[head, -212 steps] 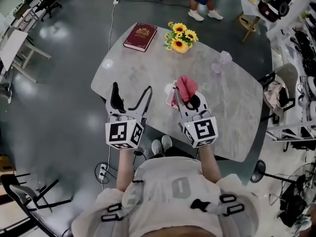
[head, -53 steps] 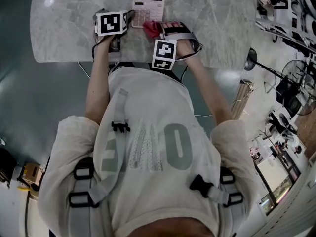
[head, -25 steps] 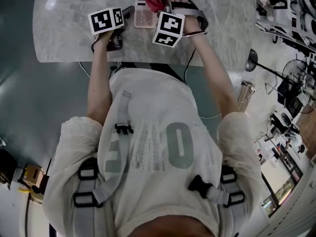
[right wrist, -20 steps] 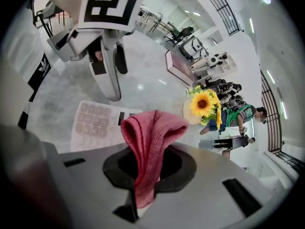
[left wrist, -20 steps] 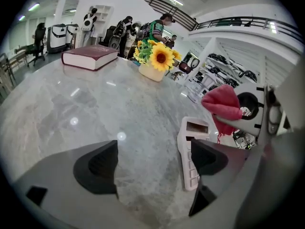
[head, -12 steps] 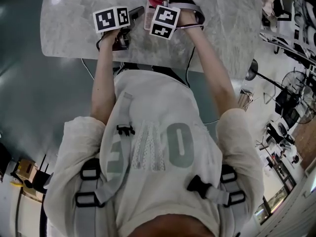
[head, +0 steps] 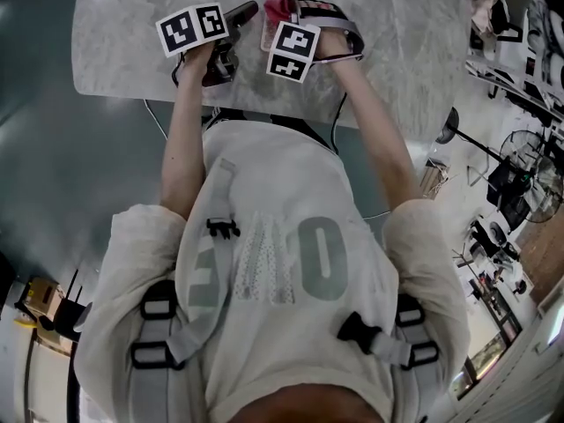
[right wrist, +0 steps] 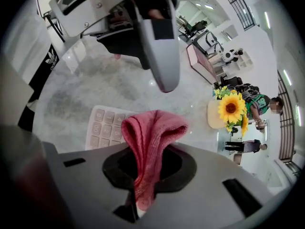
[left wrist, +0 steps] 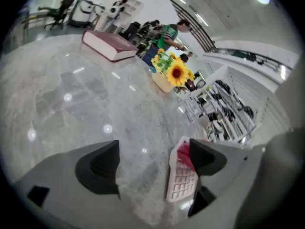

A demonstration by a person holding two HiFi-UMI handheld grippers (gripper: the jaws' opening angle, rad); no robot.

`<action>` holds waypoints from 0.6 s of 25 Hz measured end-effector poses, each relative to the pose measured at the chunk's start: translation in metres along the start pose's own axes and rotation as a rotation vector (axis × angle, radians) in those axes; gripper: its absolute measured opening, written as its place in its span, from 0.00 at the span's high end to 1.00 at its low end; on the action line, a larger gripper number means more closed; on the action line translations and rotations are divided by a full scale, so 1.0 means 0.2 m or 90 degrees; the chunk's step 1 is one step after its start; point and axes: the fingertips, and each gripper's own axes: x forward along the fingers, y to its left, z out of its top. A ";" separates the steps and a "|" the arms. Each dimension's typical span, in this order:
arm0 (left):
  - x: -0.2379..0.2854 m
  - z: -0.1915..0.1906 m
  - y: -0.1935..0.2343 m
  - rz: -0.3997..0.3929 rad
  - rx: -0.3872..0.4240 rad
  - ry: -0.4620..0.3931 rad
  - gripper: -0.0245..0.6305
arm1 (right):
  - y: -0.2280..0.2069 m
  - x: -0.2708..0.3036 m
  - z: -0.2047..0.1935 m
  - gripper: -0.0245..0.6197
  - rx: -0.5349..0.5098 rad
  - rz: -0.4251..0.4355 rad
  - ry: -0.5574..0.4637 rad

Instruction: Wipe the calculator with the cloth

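The pale calculator (left wrist: 181,185) lies flat on the grey marble table (head: 397,42), keys up. My right gripper (right wrist: 143,168) is shut on a red cloth (right wrist: 151,137), whose folded end hangs over the calculator's (right wrist: 106,127) far part. In the head view the red cloth (head: 277,5) shows ahead of the right gripper (head: 293,11), which hides most of the calculator. My left gripper (left wrist: 153,149) is open just left of the calculator, with its right finger (left wrist: 206,157) at the calculator's edge. The head view shows this left gripper (head: 231,35) next to the right one.
A dark red book (left wrist: 108,44) and a pot of sunflowers (left wrist: 172,73) stand on the far part of the table. The near table edge (head: 264,111) runs just in front of the person's body. People and shelves are beyond the table.
The right gripper has carried the cloth from the calculator's near end toward its far end. The left gripper has stayed open beside the calculator.
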 end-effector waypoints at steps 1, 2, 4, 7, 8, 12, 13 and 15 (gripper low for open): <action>-0.01 0.02 0.00 -0.011 -0.042 -0.009 0.25 | 0.02 0.00 0.01 0.88 0.004 0.012 -0.003; -0.02 0.04 0.00 -0.023 -0.076 -0.019 0.25 | 0.04 -0.01 0.01 0.88 0.005 0.020 -0.006; -0.05 0.09 -0.03 -0.038 -0.081 -0.037 0.25 | 0.07 -0.02 0.02 0.88 -0.001 0.024 -0.008; -0.09 0.14 -0.07 -0.018 -0.001 -0.051 0.25 | 0.12 -0.03 0.03 0.88 -0.007 0.031 -0.009; -0.10 0.16 -0.09 -0.012 0.021 -0.055 0.25 | 0.13 -0.04 0.03 0.88 -0.006 0.036 -0.011; -0.15 0.21 -0.17 -0.019 0.061 -0.078 0.25 | 0.23 -0.07 0.07 0.88 -0.013 0.060 -0.020; -0.16 0.22 -0.20 -0.023 0.067 -0.086 0.25 | 0.25 -0.08 0.07 0.88 -0.016 0.065 -0.022; -0.20 0.25 -0.24 -0.030 0.077 -0.100 0.25 | 0.30 -0.10 0.09 0.88 -0.022 0.078 -0.027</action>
